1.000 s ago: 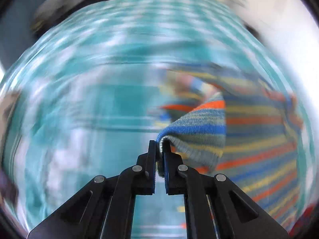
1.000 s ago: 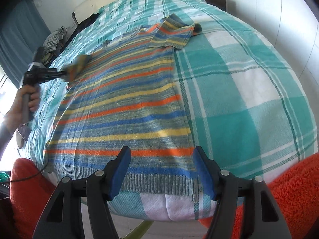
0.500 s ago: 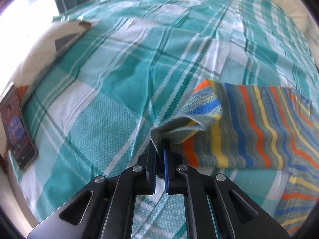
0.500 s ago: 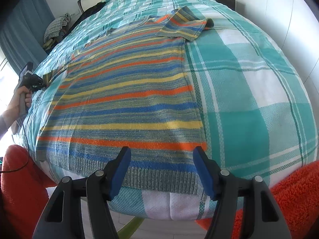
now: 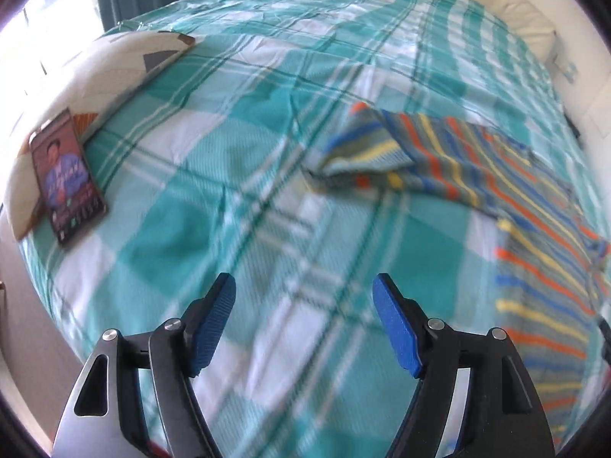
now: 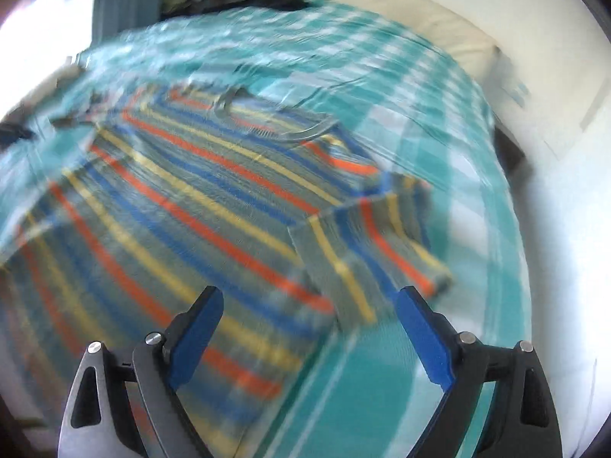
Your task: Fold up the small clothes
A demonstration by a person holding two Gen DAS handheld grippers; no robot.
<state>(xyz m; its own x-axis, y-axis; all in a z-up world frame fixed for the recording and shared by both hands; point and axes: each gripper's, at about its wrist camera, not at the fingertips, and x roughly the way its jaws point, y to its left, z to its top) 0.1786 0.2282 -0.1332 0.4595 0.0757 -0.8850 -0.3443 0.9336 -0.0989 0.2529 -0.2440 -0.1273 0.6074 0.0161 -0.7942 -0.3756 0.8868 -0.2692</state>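
Note:
A striped knit sweater, with orange, yellow, blue and grey-green bands, lies spread flat on the bed. Its right sleeve is folded over near my right gripper, which is open and empty just above the sleeve and body. In the left wrist view the left sleeve lies stretched out on the cover, with its cuff crumpled. My left gripper is open and empty, well short of that cuff.
The bed carries a teal and white plaid cover. A pillow and a phone lie at the left edge. A cream headboard and dark clothes are at the far end. White wall stands on the right.
My left gripper let go of the sleeve cuff, opened and pulled back. My right gripper moved forward along the sweater from its hem to the folded right sleeve.

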